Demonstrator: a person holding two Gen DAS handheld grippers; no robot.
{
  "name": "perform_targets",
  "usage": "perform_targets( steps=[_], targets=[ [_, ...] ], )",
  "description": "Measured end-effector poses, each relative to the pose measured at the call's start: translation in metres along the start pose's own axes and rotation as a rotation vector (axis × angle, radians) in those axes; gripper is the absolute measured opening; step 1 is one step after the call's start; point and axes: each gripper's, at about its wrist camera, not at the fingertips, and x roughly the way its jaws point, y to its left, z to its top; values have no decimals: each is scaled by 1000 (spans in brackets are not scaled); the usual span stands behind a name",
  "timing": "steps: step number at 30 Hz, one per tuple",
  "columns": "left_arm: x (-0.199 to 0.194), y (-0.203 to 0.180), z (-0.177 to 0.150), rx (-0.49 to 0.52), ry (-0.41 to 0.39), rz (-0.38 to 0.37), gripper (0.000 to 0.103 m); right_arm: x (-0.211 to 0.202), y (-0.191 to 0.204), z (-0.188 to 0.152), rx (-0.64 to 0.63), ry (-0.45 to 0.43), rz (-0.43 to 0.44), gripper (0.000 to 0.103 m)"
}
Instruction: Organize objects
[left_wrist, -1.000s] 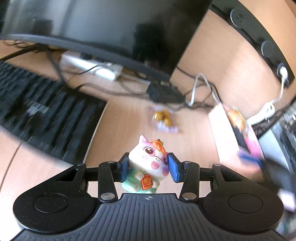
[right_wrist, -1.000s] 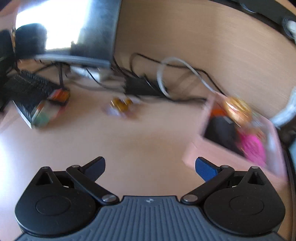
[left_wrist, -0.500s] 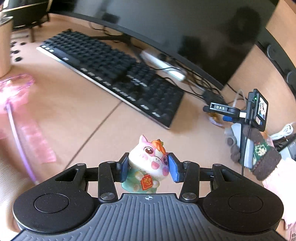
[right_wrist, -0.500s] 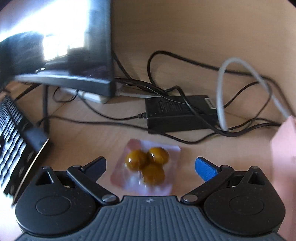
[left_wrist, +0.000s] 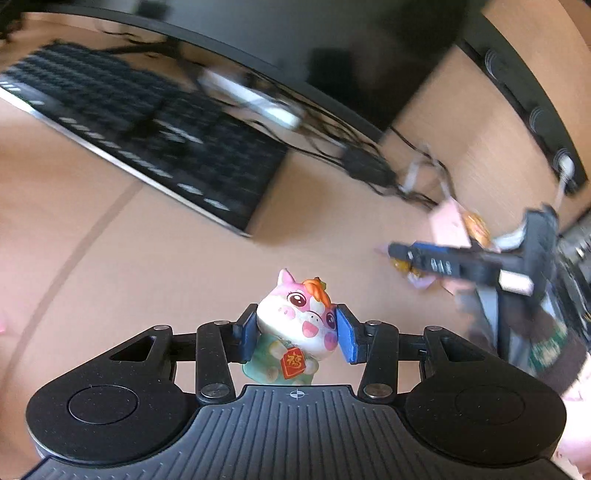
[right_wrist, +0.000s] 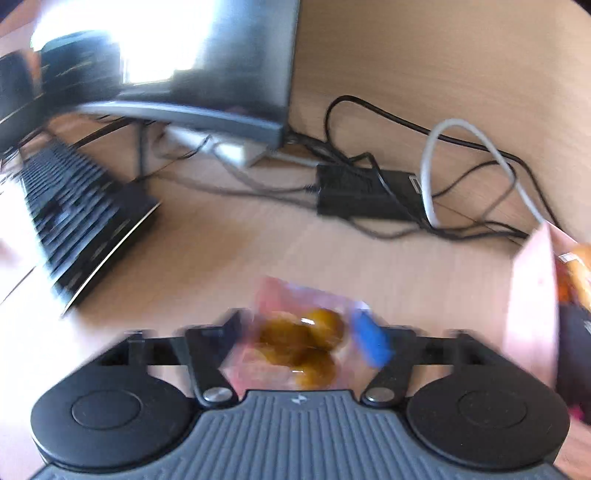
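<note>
While a smooth tan wooden desk carries a black ridged keyboard toward its left edge, a matte black power brick lies in tangled cables at the back edge. The left gripper clamps a glossy pink-and-white pig figurine above the desk. The right gripper has just been closing, a crinkly clear packet of amber balls between its fingers.

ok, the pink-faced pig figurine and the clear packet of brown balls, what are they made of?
Pink-faced pig figurine: looks like hard moulded plastic or vinyl, painted; smooth and slightly glossy, with crisp printed eyes and a red tag.
Clear packet of brown balls: thin transparent film, probably plastic wrap; it crinkles and glints. The balls look glossy amber, candy-like, though motion blur leaves that open.
</note>
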Motion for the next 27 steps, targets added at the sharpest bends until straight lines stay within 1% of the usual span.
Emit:
perform_targets(
  steps=[1, 4, 8, 9, 10, 11, 12, 13, 14, 16, 18, 19, 21, 24, 26, 27],
  targets=[
    [7, -6, -1, 11, 13, -18, 48, -11, 1, -9, -11, 7, -1, 37],
    [28, -25, -6, 48, 60, -68, 48, -44, -2, -40, -31, 36, 5, 37],
    [47, -48, -13, 90, 106, -107, 48, -76, -2, -83, -117, 74, -49, 37],
    [50, -53, -15, 100, 114, -109, 48, -83, -2, -93, -137, 69, -79, 43],
    [54, -57, -16, 112, 120, -101, 48, -87, -4, -100, -140, 67, -104, 53],
    [57, -62, -16, 128, 124, -83, 48, -91, -7, -105, -126, 61, -121, 59],
    [60, -67, -17, 142, 124, -62, 48, -95, -11, -108, -94, 47, -133, 68],
    [62, -70, -17, 150, 121, -45, 48, -98, -13, -109, -59, 32, -138, 72],
    [61, -71, -17, 151, 119, -38, 48, -98, -15, -108, -18, 20, -138, 74],
    [57, -72, -18, 145, 118, -39, 48, -95, -21, -105, 69, -3, -126, 81],
    [50, -72, -21, 158, 114, -41, 48, -85, -24, -99, 136, -19, -113, 86],
    [47, -72, -23, 164, 113, -42, 48, -79, -26, -95, 151, -22, -111, 86],
    [39, -70, -29, 166, 114, -38, 48, -66, -25, -89, 151, -22, -103, 86],
    [28, -63, -37, 157, 102, -5, 48, -43, -22, -80, 102, -13, -111, 86],
    [22, -59, -39, 149, 95, 22, 48, -31, -23, -76, 103, 0, -81, 85],
    [20, -58, -40, 151, 92, 38, 48, -29, -22, -74, 108, -5, -62, 82]
  ],
)
